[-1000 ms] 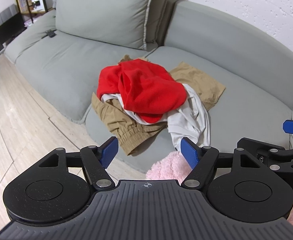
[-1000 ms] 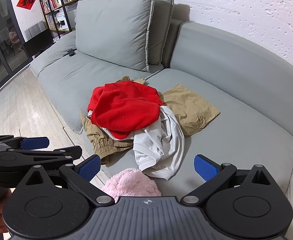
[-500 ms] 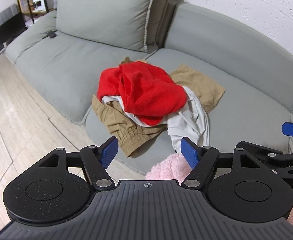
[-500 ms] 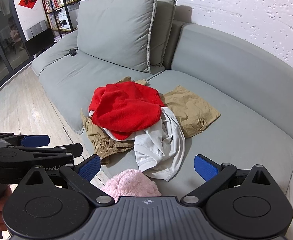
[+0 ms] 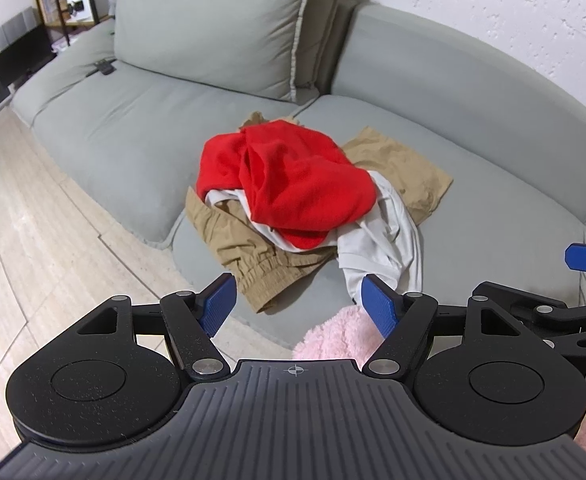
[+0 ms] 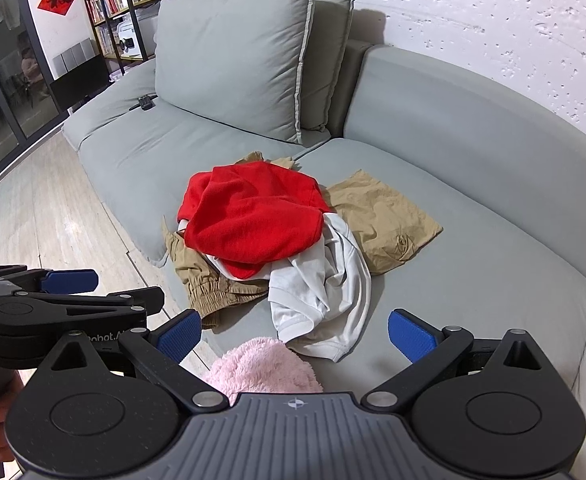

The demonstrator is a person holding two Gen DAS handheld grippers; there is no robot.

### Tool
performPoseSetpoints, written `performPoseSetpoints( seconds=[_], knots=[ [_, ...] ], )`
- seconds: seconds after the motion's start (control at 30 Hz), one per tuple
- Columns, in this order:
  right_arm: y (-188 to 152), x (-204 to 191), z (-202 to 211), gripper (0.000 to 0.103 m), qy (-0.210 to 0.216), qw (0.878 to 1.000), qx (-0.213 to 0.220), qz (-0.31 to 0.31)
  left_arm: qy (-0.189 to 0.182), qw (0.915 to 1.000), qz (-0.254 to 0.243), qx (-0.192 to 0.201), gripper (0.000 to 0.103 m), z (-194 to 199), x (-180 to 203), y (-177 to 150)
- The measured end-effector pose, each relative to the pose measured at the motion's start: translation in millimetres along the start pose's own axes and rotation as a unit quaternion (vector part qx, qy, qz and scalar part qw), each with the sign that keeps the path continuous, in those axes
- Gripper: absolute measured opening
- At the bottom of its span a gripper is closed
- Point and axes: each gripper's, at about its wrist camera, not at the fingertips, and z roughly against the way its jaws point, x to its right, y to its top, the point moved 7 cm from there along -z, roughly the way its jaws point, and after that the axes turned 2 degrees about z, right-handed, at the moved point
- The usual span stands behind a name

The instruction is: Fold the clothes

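On grey sofa (image 6: 473, 280) seat: clothes heaped, unfolded. Left to right: tan shorts (image 6: 209, 284), red top (image 6: 253, 216) uppermost, white shirt (image 6: 325, 280). All soft, light, limp; judge hem or shoulder corners best hold. Left gripper (image 5: 299, 304) and right gripper (image 6: 295, 334) hover short of heap, jaws apart, empty.

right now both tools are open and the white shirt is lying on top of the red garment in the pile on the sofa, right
Not quite: the red garment lies on top of the white shirt, as the right wrist view shows. The rest holds: the left tool and right tool are open, and the pile is on the sofa.
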Motion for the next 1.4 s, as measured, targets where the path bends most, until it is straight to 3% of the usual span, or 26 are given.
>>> performPoseSetpoints(
  seconds=[0.53,0.77,0.9,1.0,1.1,1.23,1.4],
  knots=[
    [0,-5,-19,0.101,-0.004,1.0,-0.018,-0.003,0.001,0.9993,0.025,-0.027,0.077,-30,-19,-8],
    [12,-17,-46,0.1,0.021,0.998,0.038,0.036,0.005,0.9975,0.057,-0.042,0.077,-57,-43,-13],
    [23,-25,-77,0.083,0.054,0.997,0.037,0.036,0.007,0.9963,0.08,-0.031,0.073,-84,-63,-9],
    [34,-30,-102,0.077,0.073,0.997,0.029,0.024,0.007,0.9954,0.09,-0.031,0.069,-107,-73,-1],
    [53,-41,-123,0.062,0.082,0.995,0.031,0.037,0.008,0.9954,0.093,-0.025,0.067,-119,-80,5],
    [68,-54,-145,0.052,0.098,0.994,0.024,0.041,0.008,0.9936,0.109,-0.028,0.055,-141,-95,15],
    [95,-85,-181,0.054,0.124,0.99,0.02,0.059,-0.002,0.9912,0.129,-0.029,0.039,-156,-106,20]
  ],
)
